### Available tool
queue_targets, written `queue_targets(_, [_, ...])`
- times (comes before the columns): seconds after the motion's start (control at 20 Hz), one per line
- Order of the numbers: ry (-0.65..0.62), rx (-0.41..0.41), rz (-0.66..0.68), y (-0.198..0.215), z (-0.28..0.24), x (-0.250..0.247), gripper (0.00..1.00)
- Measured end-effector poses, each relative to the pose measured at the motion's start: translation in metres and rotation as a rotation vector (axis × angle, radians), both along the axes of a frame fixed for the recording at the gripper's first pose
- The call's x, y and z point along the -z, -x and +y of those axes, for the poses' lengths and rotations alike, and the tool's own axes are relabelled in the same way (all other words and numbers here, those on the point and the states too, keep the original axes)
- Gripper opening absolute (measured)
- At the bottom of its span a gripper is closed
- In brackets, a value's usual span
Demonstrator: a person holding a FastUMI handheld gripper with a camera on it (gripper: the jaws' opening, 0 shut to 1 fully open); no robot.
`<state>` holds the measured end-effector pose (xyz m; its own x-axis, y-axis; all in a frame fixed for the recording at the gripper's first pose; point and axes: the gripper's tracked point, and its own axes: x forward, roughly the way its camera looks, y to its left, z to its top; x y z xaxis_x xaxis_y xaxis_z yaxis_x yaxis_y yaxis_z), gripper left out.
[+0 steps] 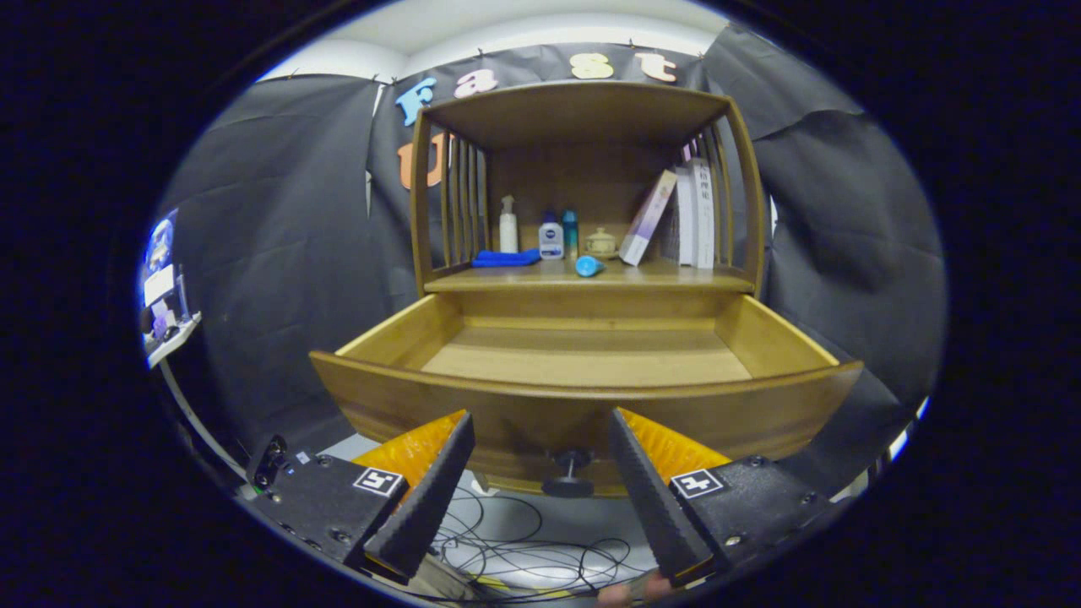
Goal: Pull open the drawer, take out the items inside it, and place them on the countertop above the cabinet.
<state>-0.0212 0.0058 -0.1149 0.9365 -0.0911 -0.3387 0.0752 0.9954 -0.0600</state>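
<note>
The wooden drawer [583, 397] stands pulled out toward me, and the part of its floor I can see is bare. Its round dark knob [568, 473] hangs on the drawer front, just ahead of and between my fingers. My gripper [540, 431] is open, with nothing between its fingers, a little short of the knob. Above the drawer is the cabinet's countertop [667, 279]. On it lie a folded blue cloth [505, 258] and a small blue item [589, 266], with a white spray bottle [507, 225], a white-and-blue bottle [551, 236], a teal bottle [570, 230] and a small jar [600, 242] behind.
Several books [684, 215] lean at the right of the countertop, under the cabinet's slatted sides and top shelf [574, 110]. Loose cables [524, 549] lie on the floor below the drawer. A stand with a screen [160, 279] is off to the left.
</note>
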Motion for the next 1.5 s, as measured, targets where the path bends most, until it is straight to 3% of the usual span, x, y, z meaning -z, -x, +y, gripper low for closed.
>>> queue_targets(0.55, [0.009, 0.067, -0.040, -0.013, -0.024, 0.040, 1.00])
queue_targets(1.1, [0.117, 0.143, -0.069, -0.024, -0.033, 0.043, 1.00])
queue_targets(1.5, [0.097, 0.141, -0.086, -0.036, -0.033, 0.041, 1.00])
